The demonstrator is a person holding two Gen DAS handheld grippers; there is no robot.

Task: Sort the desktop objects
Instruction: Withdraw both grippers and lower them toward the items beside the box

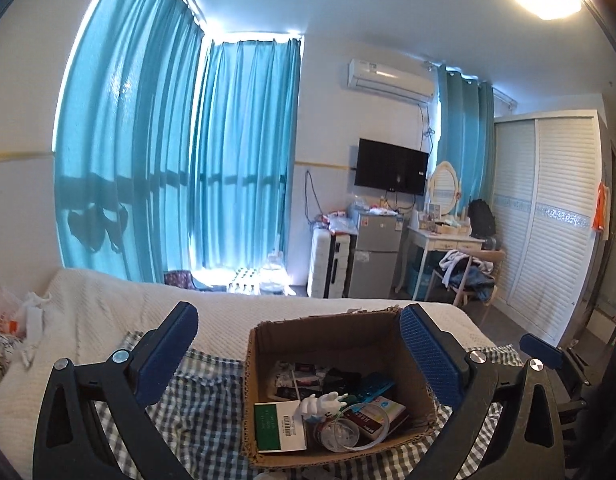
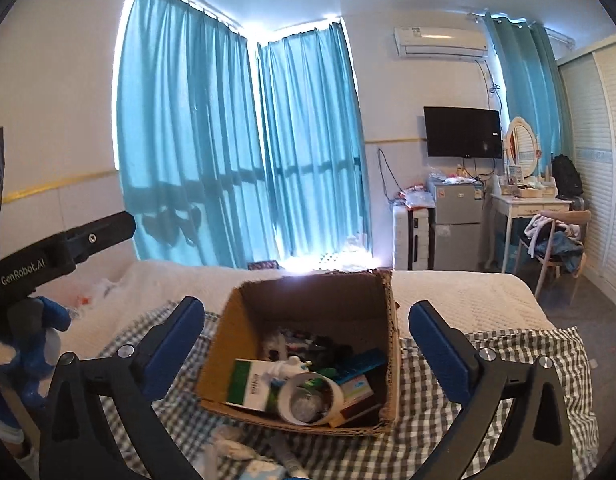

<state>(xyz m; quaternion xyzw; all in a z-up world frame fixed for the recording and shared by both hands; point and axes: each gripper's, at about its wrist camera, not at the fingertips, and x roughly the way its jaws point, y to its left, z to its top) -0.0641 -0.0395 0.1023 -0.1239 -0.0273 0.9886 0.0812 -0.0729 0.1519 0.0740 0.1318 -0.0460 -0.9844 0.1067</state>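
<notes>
Holding a green-and-white carton (image 1: 279, 424), tape roll (image 2: 310, 398) and white figurine (image 1: 322, 402), cardboard box (image 1: 263, 354) on checked cloth (image 1: 195, 404), left gripper (image 1: 303, 354) and right gripper (image 2: 308, 346) fingers apart, empty.

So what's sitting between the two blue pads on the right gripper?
An open cardboard box of small items, resting on checked cloth, lies beyond the open right gripper, seen in the right wrist view.

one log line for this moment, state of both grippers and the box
left gripper: open, empty | right gripper: open, empty | box: on checked cloth, holds mixed items | loose items near front edge
</notes>
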